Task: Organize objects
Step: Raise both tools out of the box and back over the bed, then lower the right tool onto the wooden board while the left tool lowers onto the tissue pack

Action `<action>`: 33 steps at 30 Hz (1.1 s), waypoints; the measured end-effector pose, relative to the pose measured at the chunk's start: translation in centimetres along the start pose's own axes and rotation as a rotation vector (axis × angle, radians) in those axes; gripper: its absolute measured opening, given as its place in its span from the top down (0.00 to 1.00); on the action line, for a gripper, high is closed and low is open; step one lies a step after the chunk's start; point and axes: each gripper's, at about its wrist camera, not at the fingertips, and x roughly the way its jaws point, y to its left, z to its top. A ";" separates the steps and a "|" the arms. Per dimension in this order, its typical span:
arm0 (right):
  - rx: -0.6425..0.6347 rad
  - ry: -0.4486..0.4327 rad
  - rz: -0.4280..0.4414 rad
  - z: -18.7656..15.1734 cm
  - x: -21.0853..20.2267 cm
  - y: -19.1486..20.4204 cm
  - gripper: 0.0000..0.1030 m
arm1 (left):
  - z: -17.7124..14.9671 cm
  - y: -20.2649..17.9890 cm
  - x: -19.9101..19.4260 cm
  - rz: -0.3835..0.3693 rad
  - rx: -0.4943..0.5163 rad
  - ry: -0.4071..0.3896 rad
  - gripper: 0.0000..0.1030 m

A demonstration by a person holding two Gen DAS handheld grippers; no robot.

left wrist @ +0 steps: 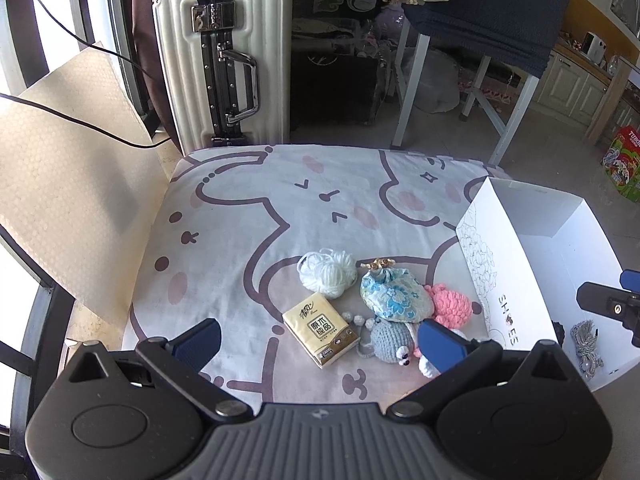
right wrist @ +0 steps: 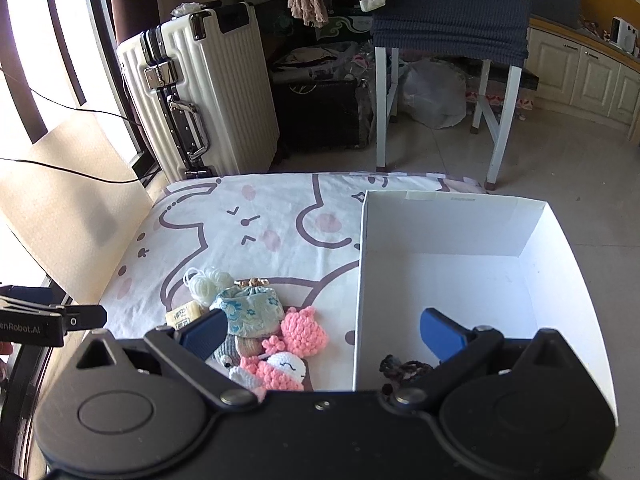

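On the cartoon-print cushion [left wrist: 248, 248] lies a small pile: a white yarn ball [left wrist: 327, 274], a yellow tissue pack [left wrist: 320, 328], a blue floral pouch [left wrist: 396, 294], a pink crochet toy [left wrist: 450, 306] and a grey crochet toy [left wrist: 390, 340]. My left gripper [left wrist: 320, 342] hangs open above the tissue pack, holding nothing. A white shoebox [right wrist: 440, 232] stands at the right of the pile. My right gripper [right wrist: 322, 334] is open and straddles the box's left wall; a dark cord [right wrist: 402, 366] lies in the box near its right finger. A grey cord [left wrist: 586, 344] also lies inside.
A white suitcase [left wrist: 224, 60] stands behind the cushion. A beige padded sheet [left wrist: 68, 184] leans at the left with a black cable [left wrist: 80, 126] across it. White table legs [right wrist: 382, 108] under a dark cloth stand on the floor beyond. A green carton [left wrist: 624, 168] sits far right.
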 end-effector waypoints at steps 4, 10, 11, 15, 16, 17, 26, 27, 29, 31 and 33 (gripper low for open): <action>-0.093 -0.048 0.005 -0.3 0.1 1.3 0.00 | 0.1 0.6 0.5 0.025 0.030 -0.084 0.00; -0.240 -0.038 0.058 -1.5 0.7 3.8 0.00 | 0.3 1.9 2.8 0.013 0.090 -0.105 0.00; -0.255 -0.032 0.071 -1.8 0.9 4.2 0.00 | 0.3 2.2 3.4 0.007 0.097 -0.099 0.00; -0.309 0.003 0.126 -3.1 2.1 5.9 0.00 | -0.1 3.2 5.8 -0.025 0.089 -0.071 0.02; -0.321 0.014 0.143 -3.4 2.4 6.3 0.00 | -0.2 3.4 6.5 -0.043 0.079 -0.062 0.02; -0.328 0.022 0.157 -3.7 2.7 6.6 0.00 | -0.2 3.6 7.0 -0.060 0.068 -0.060 0.03; -0.392 0.111 0.294 -7.0 5.8 9.0 0.00 | -0.3 4.9 11.7 -0.206 -0.028 -0.025 0.04; -0.394 0.124 0.310 -7.4 6.1 9.1 0.00 | -0.2 5.0 12.4 -0.214 -0.037 -0.014 0.04; -0.392 0.149 0.350 -8.0 6.7 9.3 0.00 | -0.1 4.9 13.3 -0.236 -0.031 -0.009 0.04; -0.389 0.169 0.383 -8.5 7.2 9.5 0.00 | 0.1 4.7 14.1 -0.253 -0.003 0.000 0.04; -0.383 0.185 0.407 -9.0 7.8 9.5 0.00 | 0.2 4.3 14.8 -0.250 0.037 0.013 0.04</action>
